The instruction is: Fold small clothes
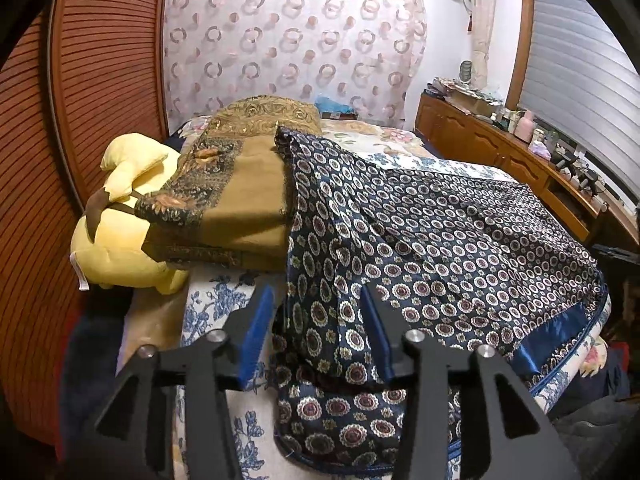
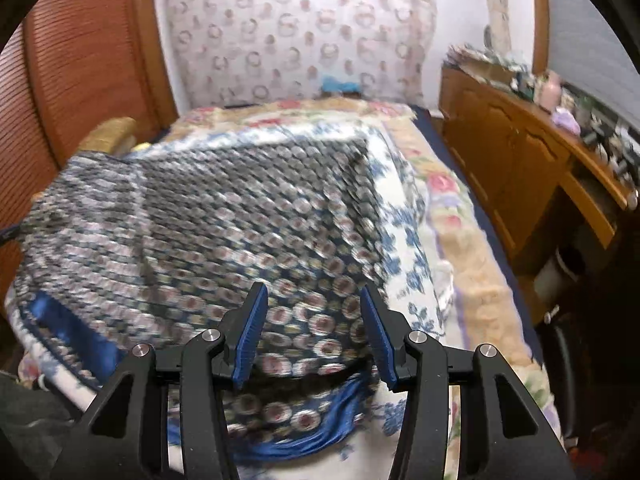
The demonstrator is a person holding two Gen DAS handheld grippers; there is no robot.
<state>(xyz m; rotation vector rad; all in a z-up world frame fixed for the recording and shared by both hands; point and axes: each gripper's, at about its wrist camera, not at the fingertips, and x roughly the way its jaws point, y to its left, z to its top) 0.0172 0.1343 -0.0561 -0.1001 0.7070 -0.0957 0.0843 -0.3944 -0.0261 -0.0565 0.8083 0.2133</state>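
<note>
Spread over the bed (image 1: 400,142), the navy patterned cloth (image 1: 440,232) lies partly folded, its near edge hanging over the bed's side. Its left part rests against a folded brown blanket (image 1: 240,200), with a yellow plush toy (image 1: 120,240) beyond that. Both the left gripper (image 1: 316,320) and the right gripper (image 2: 314,320) have their jaws spread, cloth beneath them but not pinched. The right wrist view is blurred.

A home bedroom: quilted bed (image 1: 404,144), patterned curtain (image 1: 296,40), wooden dresser (image 1: 480,140).
</note>
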